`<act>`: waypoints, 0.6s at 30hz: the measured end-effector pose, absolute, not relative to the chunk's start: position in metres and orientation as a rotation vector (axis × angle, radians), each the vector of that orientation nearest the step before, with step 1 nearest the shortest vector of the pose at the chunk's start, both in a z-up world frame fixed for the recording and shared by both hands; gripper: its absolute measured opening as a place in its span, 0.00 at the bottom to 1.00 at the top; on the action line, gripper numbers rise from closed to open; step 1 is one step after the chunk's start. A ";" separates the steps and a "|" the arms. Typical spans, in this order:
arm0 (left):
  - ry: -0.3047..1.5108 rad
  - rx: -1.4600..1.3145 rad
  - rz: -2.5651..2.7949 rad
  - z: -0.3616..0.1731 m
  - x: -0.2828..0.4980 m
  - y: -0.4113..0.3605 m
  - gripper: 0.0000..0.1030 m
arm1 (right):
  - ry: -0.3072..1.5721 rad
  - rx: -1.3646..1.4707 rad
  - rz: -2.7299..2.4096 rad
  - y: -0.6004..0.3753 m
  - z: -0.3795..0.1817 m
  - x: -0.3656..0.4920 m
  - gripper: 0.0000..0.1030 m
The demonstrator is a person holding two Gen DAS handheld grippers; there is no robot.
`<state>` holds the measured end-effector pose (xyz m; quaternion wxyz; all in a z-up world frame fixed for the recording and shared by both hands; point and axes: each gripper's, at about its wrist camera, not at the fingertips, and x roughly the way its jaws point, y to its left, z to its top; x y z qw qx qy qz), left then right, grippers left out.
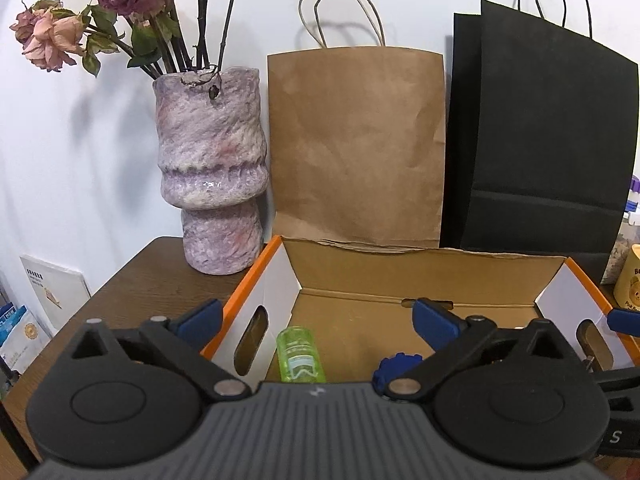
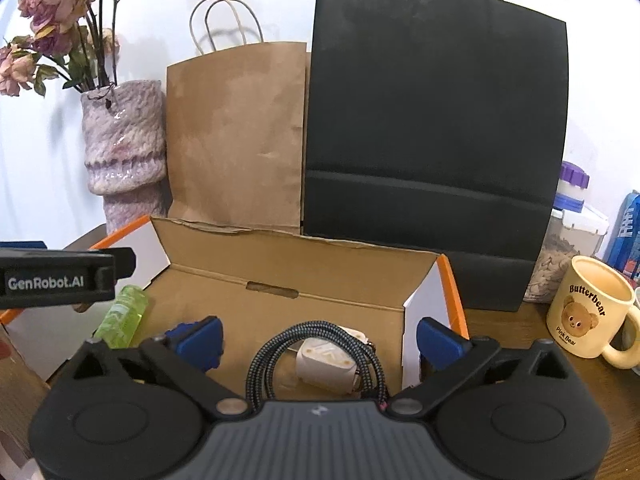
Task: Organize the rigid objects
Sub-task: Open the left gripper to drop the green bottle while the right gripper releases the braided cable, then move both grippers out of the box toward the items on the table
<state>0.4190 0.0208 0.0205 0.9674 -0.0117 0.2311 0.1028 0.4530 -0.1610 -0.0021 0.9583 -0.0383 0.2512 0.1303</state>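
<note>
Both our left gripper (image 1: 316, 320) and right gripper (image 2: 320, 340) hang spread and empty above the cardboard box (image 2: 280, 276). We judge sorting well underway: inside lie a translucent green bottle (image 2: 122, 316), a braided cable (image 2: 272, 356) and a white charger (image 2: 326, 364). Outside, the Butterbear mug (image 2: 588, 312) perhaps remains.

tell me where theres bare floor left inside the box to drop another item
Bare floor lies in the open cardboard box along its back wall, between the green transparent bottle at the left end and the right wall. The front is crowded by the coiled braided cable around a white case.
</note>
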 end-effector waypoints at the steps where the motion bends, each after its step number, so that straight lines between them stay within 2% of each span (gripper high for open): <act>1: 0.467 -0.023 0.208 0.021 0.419 0.020 1.00 | 0.511 -0.078 0.262 -0.161 -0.002 0.453 1.00; 18: 0.416 -0.076 0.239 0.030 0.389 0.023 1.00 | 0.486 -0.064 0.233 -0.171 0.009 0.433 1.00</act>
